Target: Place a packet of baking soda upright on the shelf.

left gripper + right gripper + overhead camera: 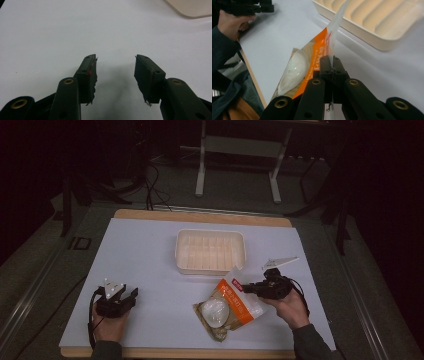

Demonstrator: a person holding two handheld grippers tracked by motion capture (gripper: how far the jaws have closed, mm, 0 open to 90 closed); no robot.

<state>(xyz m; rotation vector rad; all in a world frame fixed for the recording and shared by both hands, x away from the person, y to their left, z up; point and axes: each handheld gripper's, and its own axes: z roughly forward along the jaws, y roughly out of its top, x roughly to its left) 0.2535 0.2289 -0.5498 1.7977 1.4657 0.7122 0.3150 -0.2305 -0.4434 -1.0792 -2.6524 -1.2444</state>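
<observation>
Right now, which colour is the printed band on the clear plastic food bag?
Orange with white lettering, on the clear plastic food bag; the right gripper view shows it best.

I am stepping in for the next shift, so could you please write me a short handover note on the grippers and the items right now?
Right gripper: shut on the clear edge of the orange-and-clear plastic food packet, holding that edge raised; the rest of the packet lies on the white table.
Left gripper: jaws open, nothing between them, over bare table at the left.
Cream ribbed plastic tray: nothing in it, just beyond the packet.
Done: packet gripped.
Left: probably carry the packet into the tray and release.
</observation>
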